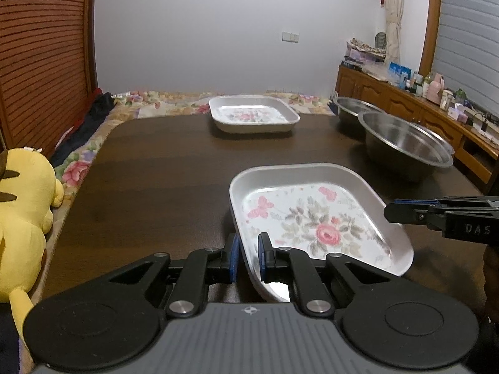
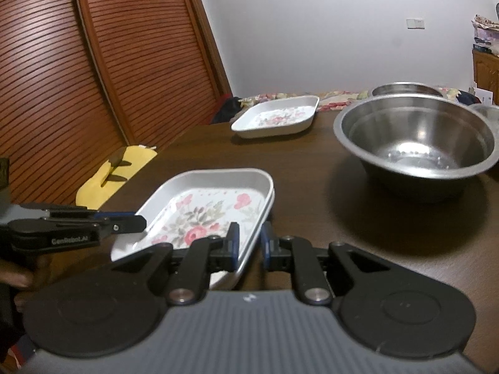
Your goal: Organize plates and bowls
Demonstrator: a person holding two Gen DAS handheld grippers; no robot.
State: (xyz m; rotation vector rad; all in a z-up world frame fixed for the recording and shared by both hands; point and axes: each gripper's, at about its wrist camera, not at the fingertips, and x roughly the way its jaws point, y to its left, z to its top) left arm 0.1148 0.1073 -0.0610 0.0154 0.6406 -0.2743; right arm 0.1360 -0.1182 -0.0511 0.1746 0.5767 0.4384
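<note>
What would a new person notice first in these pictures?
First, the near floral tray, held at opposite rims by the left tongs and the right tongs above the dark table. Then the shiny steel bowl on the right, and a second floral tray at the far edge.

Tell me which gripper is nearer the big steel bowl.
Right. The right gripper straddles the near floral plate's rim on the side facing the steel bowl; the left gripper straddles the opposite rim, farther away.

Plain white wall, slatted wooden doors, dark wooden table, cluttered wooden sideboard
</note>
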